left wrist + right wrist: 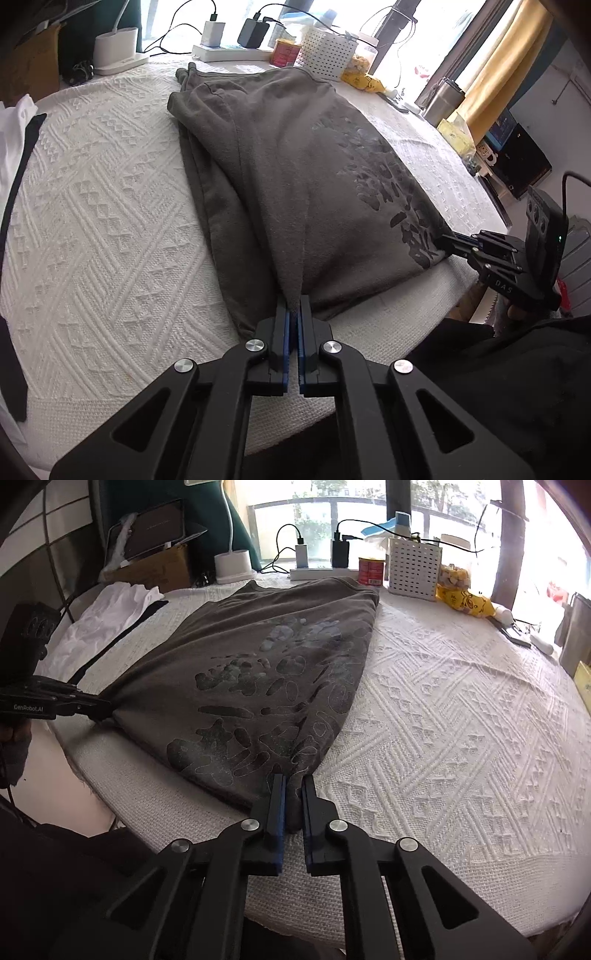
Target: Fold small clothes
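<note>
Both grippers, the left gripper [294,308] and the right gripper [294,786], are clamped on the near corners of the grey shirt [288,177] lying on the white cloth-covered table [103,206], so the next fold likely needs both corners carried together toward the far edge.

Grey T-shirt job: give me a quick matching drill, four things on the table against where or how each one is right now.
Things:
1. grey T-shirt
2. white garment
3. red can
4. yellow bag

States:
A. crumpled at the table's far left
B. right of the white perforated basket
C. near hem pinched by the left gripper and the right gripper
D. left of the perforated basket

Pairs: 1-C, 2-A, 3-D, 4-B
</note>
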{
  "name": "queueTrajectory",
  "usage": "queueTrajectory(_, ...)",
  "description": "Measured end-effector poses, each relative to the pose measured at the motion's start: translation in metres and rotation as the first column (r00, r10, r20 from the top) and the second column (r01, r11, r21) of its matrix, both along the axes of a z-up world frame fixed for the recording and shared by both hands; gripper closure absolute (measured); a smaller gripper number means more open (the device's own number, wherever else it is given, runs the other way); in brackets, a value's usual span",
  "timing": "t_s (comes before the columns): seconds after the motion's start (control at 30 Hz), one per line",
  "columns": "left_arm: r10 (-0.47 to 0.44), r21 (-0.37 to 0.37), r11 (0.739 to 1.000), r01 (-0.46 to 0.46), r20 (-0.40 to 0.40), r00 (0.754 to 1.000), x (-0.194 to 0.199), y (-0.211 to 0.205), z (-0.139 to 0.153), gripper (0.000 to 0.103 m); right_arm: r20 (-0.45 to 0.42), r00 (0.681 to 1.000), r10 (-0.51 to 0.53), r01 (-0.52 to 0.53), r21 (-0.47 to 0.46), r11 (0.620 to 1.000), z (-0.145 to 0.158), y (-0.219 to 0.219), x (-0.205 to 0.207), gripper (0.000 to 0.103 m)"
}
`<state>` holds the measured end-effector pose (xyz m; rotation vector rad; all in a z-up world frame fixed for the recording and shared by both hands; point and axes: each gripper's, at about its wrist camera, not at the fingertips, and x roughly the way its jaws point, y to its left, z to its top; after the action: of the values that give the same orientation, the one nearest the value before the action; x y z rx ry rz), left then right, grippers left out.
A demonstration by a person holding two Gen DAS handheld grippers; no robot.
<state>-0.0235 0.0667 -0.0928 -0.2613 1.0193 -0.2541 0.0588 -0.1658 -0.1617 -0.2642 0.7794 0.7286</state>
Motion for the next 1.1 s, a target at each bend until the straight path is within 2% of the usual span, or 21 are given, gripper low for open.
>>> queueTrajectory(0.23, -0.068, -0.024, 0.997, 0.067, -0.031, 0.997, -0.003, -0.022, 0.000, 0.102, -0.021, 0.999, -0.045, 0.044, -0.017, 0.999, 0.003, -0.028, -0.007, 0.096)
queueTrajectory(0.47, -0.073, -0.017, 0.997, 0.072, -0.069, 0.995, 0.001, -0.021, 0.005, 0.100, -0.068, 0.996, -0.059, 0.059, 0.009, 0.998, 0.003, -0.046, -0.013, 0.096)
queueTrajectory(0.53, -0.068, 0.001, 0.998, 0.068, -0.068, 0.995, 0.001, -0.019, 0.011, 0.094, -0.090, 0.994, -0.059, 0.062, 0.024, 0.998, 0.002, -0.049, -0.011, 0.096)
queueTrajectory(0.67, -0.029, 0.022, 0.999, 0.029, -0.029, 0.999, 0.002, -0.007, 0.028, 0.066, -0.133, 0.990, -0.056, 0.062, 0.047, 0.997, 0.005, -0.055, -0.007, 0.096)
queueTrajectory(0.7, -0.010, 0.026, 1.000, 0.011, -0.017, 1.000, 0.004, -0.002, 0.032, 0.059, -0.139, 0.989, -0.052, 0.060, 0.052, 0.997, 0.007, -0.056, -0.007, 0.091)
queueTrajectory(0.8, 0.027, 0.039, 0.999, -0.027, 0.000, 1.000, 0.014, 0.005, 0.037, 0.057, -0.122, 0.991, -0.056, 0.063, 0.054, 0.997, 0.014, -0.060, -0.005, 0.074)
queueTrajectory(0.93, 0.069, 0.047, 0.996, -0.070, 0.023, 0.997, 0.033, 0.009, 0.039, 0.057, -0.109, 0.992, -0.062, 0.071, 0.087, 0.994, 0.026, -0.063, 0.001, 0.069)
queueTrajectory(1.1, 0.112, 0.037, 0.993, -0.114, 0.056, 0.992, 0.059, 0.014, 0.042, 0.050, -0.102, 0.993, -0.065, 0.074, 0.095, 0.993, 0.033, -0.057, 0.019, 0.066)
